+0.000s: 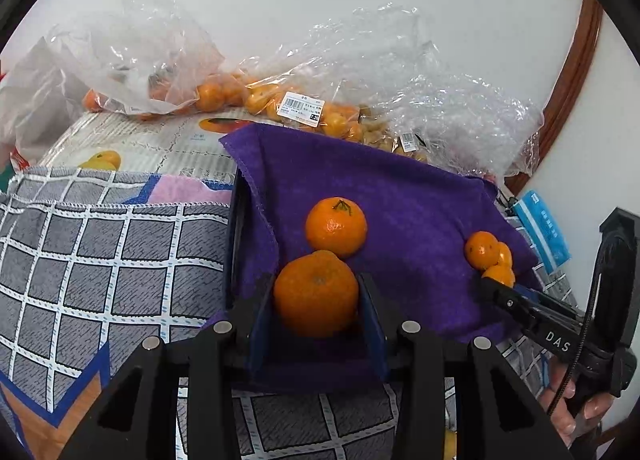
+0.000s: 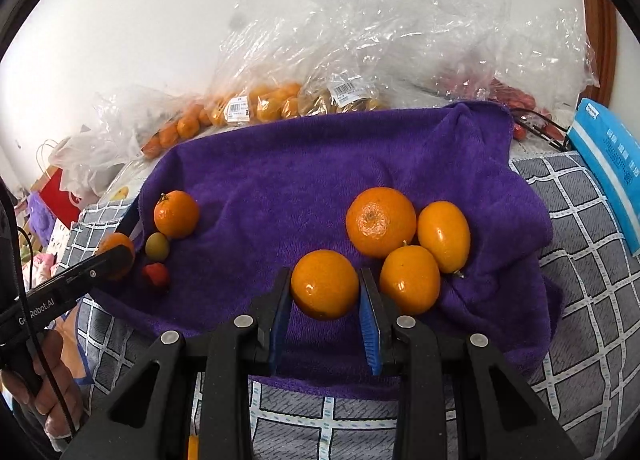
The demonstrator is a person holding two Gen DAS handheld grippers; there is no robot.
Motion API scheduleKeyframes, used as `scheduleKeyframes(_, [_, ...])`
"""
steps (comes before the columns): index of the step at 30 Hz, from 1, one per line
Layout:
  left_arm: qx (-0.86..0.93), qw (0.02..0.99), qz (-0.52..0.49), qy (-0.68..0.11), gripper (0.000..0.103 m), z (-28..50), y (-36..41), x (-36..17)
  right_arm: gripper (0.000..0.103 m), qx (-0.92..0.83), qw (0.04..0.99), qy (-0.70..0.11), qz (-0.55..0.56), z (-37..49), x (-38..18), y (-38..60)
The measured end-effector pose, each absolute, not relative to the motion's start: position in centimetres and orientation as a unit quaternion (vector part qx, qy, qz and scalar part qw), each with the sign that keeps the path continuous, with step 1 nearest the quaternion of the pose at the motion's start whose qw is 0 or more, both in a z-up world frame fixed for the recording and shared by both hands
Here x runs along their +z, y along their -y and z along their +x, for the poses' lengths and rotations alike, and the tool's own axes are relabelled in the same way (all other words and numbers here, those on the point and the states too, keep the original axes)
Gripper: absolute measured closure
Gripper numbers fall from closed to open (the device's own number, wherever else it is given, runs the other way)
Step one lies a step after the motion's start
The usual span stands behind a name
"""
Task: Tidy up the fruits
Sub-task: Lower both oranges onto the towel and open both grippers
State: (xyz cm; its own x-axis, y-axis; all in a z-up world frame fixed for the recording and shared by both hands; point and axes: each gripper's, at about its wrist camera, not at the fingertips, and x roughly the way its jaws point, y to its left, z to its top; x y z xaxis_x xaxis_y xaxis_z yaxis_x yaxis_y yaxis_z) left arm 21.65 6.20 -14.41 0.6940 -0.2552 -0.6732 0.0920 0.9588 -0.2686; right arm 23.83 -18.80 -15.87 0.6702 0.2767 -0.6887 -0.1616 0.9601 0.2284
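A surface covered by a grey cloth with a white grid pattern (image 2: 580,300) carries a rumpled purple terry towel (image 2: 320,180) spread across its middle. Along the surface's far edge, against the white wall, lie crinkled clear plastic bags of small orange fruit (image 2: 260,104) and a printed newspaper sheet (image 1: 152,140). A blue packet (image 2: 612,172) lies at its right edge.

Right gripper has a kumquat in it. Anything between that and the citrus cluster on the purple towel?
Nothing visible. The right gripper is shut on a kumquat just left of the cluster: a mandarin and two kumquats. Only bare purple towel shows around it. The nearest kumquat sits close beside the right finger, so it may get nudged.
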Motion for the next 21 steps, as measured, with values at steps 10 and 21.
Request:
scheduleKeyframes(10, [-0.09, 0.918, -0.102, -0.373, 0.064, 21.7, -6.0, -14.6, 0.069, 0.118, 0.919, -0.373, 0.041, 23.3, -15.7, 17.8])
scheduleKeyframes(21, [-0.082, 0.928, -0.107, -0.348, 0.063, 21.1, -6.5, -13.9, 0.061, 0.12, 0.928, -0.351, 0.018, 22.1, -15.1, 17.1])
